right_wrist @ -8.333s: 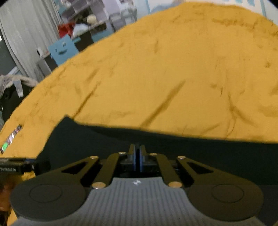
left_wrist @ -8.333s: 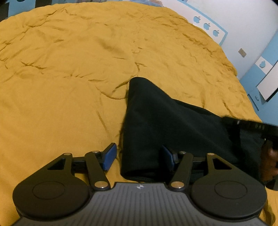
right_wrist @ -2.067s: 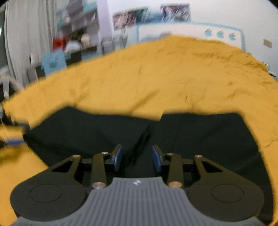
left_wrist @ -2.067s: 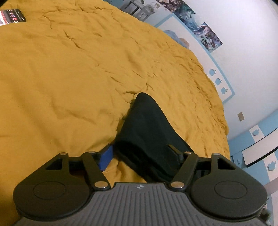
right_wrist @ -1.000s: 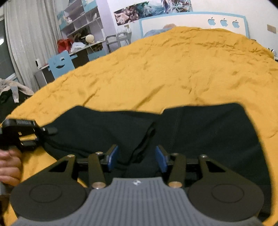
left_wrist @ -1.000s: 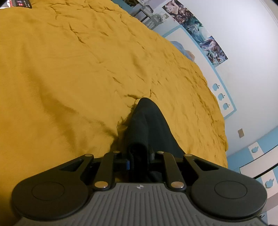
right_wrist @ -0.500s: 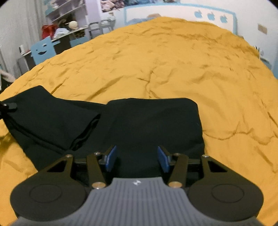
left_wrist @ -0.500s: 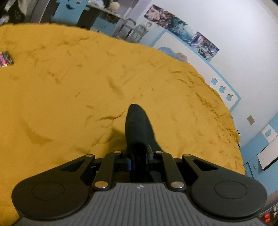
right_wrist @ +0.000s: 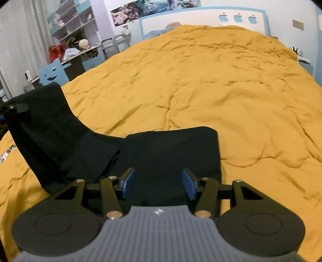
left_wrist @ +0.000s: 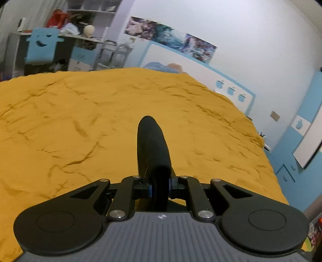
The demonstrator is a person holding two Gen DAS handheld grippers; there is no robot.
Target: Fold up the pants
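Black pants [right_wrist: 165, 157] spread on yellow bed [right_wrist: 221, 90], one end raised toward 10 o'clock, clamped in left gripper [left_wrist: 160, 186] jaws, grip point hidden by fabric. Right gripper [right_wrist: 159, 184] jaws apart above pants.

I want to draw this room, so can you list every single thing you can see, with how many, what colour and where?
pants: one, black, partly flat on the bed, one end lifted at the left
bed cover: one, mustard yellow, wrinkled, over the whole bed
headboard: one, white with blue edge and three blue apples, at the far end of the bed
smiley chair: one, light blue, left of the bed
shelves: white and blue, cluttered, far left corner
posters: colourful, on the wall above the headboard
left gripper: black, blue pads, pinching the pants
right gripper: black, blue pads, open over the pants
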